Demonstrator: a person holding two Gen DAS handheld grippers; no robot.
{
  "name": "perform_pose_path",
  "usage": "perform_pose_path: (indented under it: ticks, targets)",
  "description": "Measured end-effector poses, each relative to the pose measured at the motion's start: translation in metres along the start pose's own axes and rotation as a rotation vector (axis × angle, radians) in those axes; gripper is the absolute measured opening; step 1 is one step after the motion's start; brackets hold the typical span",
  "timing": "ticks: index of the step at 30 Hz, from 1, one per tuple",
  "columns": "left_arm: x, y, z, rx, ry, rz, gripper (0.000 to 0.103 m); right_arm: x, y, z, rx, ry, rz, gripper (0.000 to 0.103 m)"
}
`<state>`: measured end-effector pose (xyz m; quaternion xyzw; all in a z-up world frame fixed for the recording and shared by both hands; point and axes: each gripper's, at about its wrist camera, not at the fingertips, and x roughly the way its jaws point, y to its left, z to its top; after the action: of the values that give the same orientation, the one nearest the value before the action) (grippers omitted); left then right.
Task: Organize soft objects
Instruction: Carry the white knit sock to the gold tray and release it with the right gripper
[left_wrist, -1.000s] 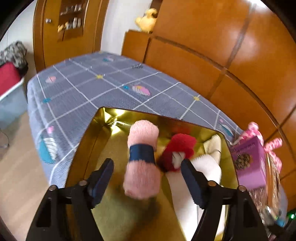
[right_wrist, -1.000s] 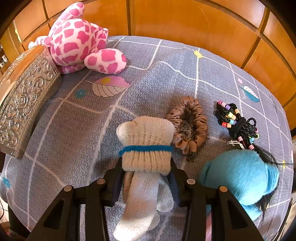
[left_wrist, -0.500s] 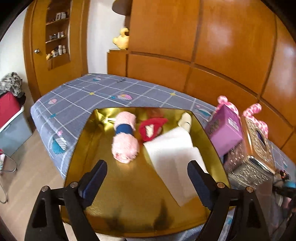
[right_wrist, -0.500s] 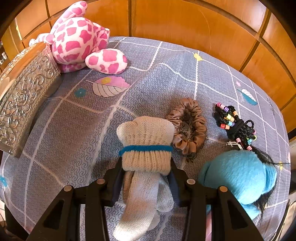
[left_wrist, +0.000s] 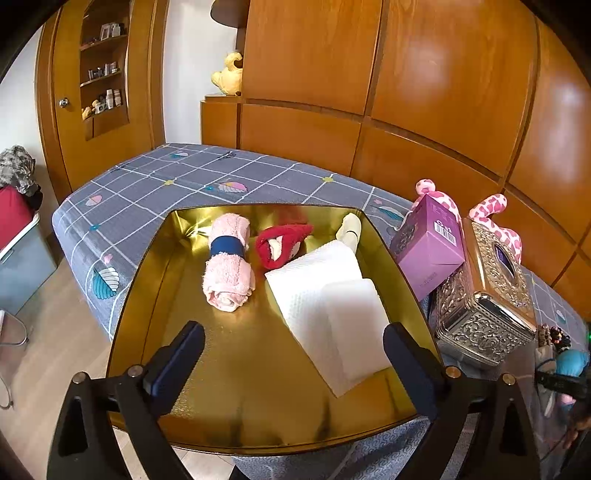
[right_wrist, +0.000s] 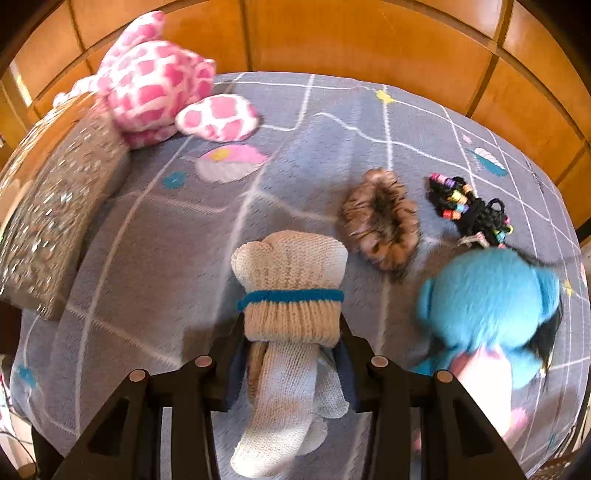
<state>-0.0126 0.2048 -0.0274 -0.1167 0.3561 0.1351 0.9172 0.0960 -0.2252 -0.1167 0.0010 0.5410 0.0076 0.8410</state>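
walls: glossy wood panels (left_wrist: 443, 92) | floor: pale wood (left_wrist: 55, 332) | shelf niche (left_wrist: 103, 74) (1 door)

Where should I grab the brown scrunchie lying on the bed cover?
Take the brown scrunchie across one side of its ring, coming from above with one finger in the centre hole and one outside. It lies flat on the bed cover, so its puffy band is probably the only part a hand-held gripper can pinch.

Setting: home bedroom. Bed (left_wrist: 155, 184) with grey patterned sheet, wood-panelled wardrobe wall (left_wrist: 424, 92), built-in shelf niche (left_wrist: 105, 70) of small items, plush toy (right_wrist: 155, 85).
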Motion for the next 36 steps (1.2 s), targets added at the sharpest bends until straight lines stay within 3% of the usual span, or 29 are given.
perform_pose_path:
  ticks: [5,14,19,23,30,36]
  targets:
    - [0.002,0.003,0.0,-0.009,0.004,0.005,0.099,-0.019,0.019,-0.013,-0.017,-0.016,0.051,0.036]
    - [0.008,0.009,-0.001,-0.021,0.016,0.017,0.099,-0.099,0.063,-0.015,-0.139,-0.208,0.196,0.035]
    - [0.01,0.018,0.005,-0.034,0.007,0.04,0.099,-0.138,0.107,-0.01,-0.264,-0.295,0.334,0.035]
    - [0.008,0.043,0.018,-0.09,-0.019,0.07,0.099,-0.156,0.151,-0.011,-0.366,-0.311,0.442,0.035]
    - [0.008,0.085,0.029,-0.207,-0.038,0.125,0.099,-0.141,0.25,0.001,-0.515,-0.265,0.575,0.035]
    - [0.012,0.088,0.025,-0.217,-0.026,0.125,0.099,-0.087,0.322,0.004,-0.608,-0.177,0.552,0.035]
